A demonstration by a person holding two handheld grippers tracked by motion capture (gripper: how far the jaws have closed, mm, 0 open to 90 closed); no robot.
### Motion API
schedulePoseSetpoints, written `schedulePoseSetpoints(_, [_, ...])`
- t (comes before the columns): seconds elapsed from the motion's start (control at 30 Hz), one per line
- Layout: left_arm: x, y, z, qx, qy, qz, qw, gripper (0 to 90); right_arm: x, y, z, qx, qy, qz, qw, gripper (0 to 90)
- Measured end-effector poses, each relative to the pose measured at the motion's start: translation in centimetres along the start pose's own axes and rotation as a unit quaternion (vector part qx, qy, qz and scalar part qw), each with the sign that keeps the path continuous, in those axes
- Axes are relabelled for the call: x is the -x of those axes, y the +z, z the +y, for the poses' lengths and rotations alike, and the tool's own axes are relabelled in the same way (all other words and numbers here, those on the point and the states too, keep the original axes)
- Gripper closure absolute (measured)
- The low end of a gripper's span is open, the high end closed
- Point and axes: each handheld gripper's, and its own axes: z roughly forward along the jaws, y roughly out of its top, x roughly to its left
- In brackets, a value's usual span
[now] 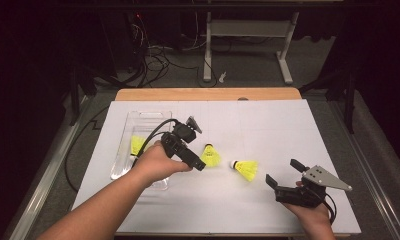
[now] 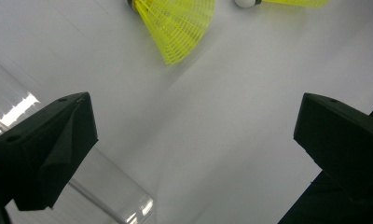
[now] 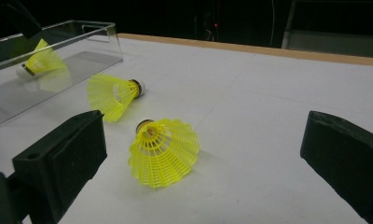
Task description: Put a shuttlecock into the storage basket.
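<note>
Left gripper (image 1: 202, 161) jaws wide, hovered just beside nearer shuttlecock (image 1: 211, 155), at its 9 o'clock. Right gripper (image 1: 283, 174) wide too. Shuttlecock looked featherlight, skirt crushable; best pinched at cork.

Cut-off and hidden parts
The left gripper (image 1: 200, 162) covers part of one shuttlecock (image 1: 211, 156); the tray's (image 1: 149, 116) near corner lies behind the hand.

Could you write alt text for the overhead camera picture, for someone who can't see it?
Two yellow shuttlecocks lie on a white table; a third sits in a clear tray. The left gripper and right gripper are open.
</note>
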Motion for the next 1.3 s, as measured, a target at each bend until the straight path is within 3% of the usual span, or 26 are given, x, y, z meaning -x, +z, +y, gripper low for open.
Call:
schedulePoseSetpoints(0.2, [0.4,0.6,0.7,0.002,0.009,0.002,1.0000,0.8,0.1,0.1,0.0,-0.001,0.000,0.001,1.0000,0.8])
schedulePoseSetpoints(0.57, [-0.3,2.7,1.6,-0.003,0.009,0.010,0.9999,5.2,0.0,0.0,0.1,0.002,-0.001,0.002,1.0000,0.8])
schedulePoseSetpoints(1.3, [-1.4,6.0,2.8,-0.029,0.014,0.010,0.9994,31.9,0.1,-0.1,0.1,0.005,0.001,0.006,1.0000,0.8])
